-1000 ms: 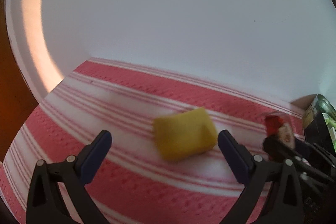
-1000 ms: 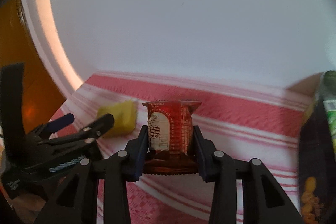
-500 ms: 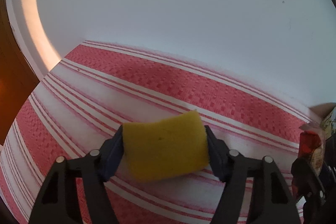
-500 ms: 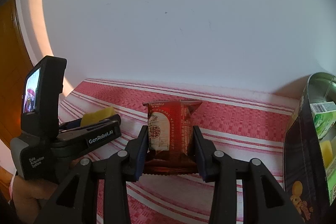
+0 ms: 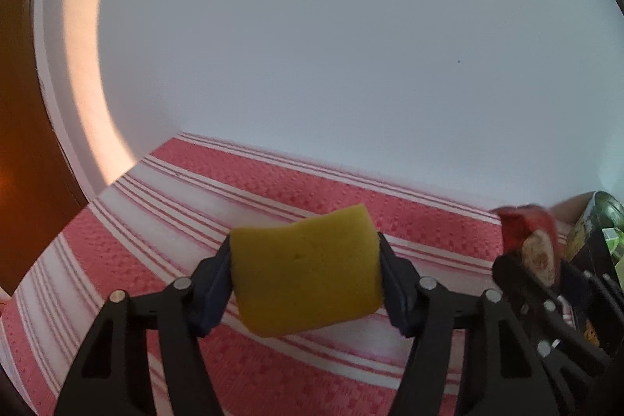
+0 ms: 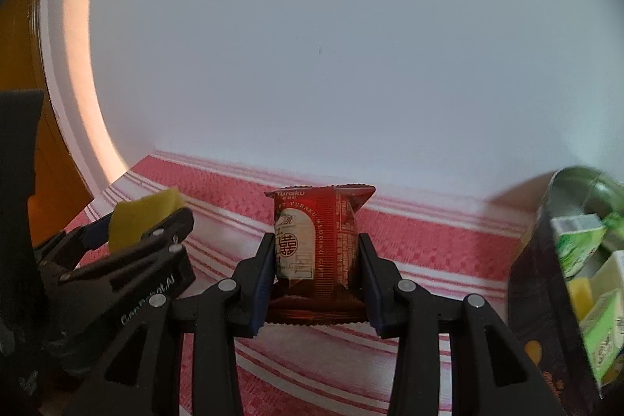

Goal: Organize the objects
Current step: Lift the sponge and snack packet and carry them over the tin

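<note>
Closing around the yellow sponge (image 5: 306, 281), the left gripper (image 5: 304, 283) now has the block pinched between its dark pads, where a second ago those jaws stood wide with the sponge lying loose on the cloth between them. They are still tightening, and the foam already looks gripped on both flanks, apparently lifted just clear of the red-and-white striped tablecloth (image 5: 273, 190).

Beside it, the right gripper (image 6: 315, 273) is clenched on a red Yuraku snack packet (image 6: 318, 240), held upright with its crimped top edge pointing up, as it was a second back. From its camera the left gripper shows off to the left, the sponge peeking out between its fingers.

Further out, at the right edge, stands a dark metal tin (image 6: 546, 283), its mouth open toward the hands. Inside it are green-and-white cartons (image 6: 575, 246) and something yellow, so some sorting seems already done.

To my eye the job is midway: both hands are loaded, and each item has yet to be carried over and dropped into the tin. Nothing else loose shows on the cloth.
</note>
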Tool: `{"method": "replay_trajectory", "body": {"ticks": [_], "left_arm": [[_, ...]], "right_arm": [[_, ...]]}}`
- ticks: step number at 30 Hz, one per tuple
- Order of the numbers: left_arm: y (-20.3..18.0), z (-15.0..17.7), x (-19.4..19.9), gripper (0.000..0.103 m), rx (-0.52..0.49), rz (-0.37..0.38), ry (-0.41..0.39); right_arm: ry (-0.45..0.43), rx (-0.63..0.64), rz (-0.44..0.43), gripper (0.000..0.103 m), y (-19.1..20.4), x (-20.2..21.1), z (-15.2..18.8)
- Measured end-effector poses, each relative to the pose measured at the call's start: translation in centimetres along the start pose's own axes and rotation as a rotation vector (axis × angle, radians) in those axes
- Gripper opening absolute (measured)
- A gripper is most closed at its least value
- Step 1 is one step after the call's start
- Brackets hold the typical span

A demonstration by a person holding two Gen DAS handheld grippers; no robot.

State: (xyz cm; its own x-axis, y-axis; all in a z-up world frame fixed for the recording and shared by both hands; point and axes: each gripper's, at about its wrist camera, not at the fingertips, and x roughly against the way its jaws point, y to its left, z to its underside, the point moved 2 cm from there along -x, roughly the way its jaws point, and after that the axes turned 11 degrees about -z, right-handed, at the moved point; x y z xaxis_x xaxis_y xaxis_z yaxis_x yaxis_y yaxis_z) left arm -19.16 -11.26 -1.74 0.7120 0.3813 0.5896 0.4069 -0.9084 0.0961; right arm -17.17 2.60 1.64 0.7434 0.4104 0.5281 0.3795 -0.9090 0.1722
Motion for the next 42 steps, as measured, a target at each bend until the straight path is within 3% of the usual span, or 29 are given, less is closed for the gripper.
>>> {"method": "replay_trajectory", "body": {"ticks": [8,18,42], "left_arm": [[1.6,0.8,1.1,0.065,0.051,-0.006,0.006],[0.6,2.1,4.1,0.065,0.03,0.012,-0.018],[-0.9,4.7,8.3,0.065,-0.006,0.05,-0.058]], "right_arm": [[-0.062,0.028,0.05,0.043,0.5,1.2,0.6],[-0.1,0.029,0.096,0.043,0.1,3.4,2.0],[-0.111,0.01,0.134,0.043,-0.8,7.2,4.8]]}}
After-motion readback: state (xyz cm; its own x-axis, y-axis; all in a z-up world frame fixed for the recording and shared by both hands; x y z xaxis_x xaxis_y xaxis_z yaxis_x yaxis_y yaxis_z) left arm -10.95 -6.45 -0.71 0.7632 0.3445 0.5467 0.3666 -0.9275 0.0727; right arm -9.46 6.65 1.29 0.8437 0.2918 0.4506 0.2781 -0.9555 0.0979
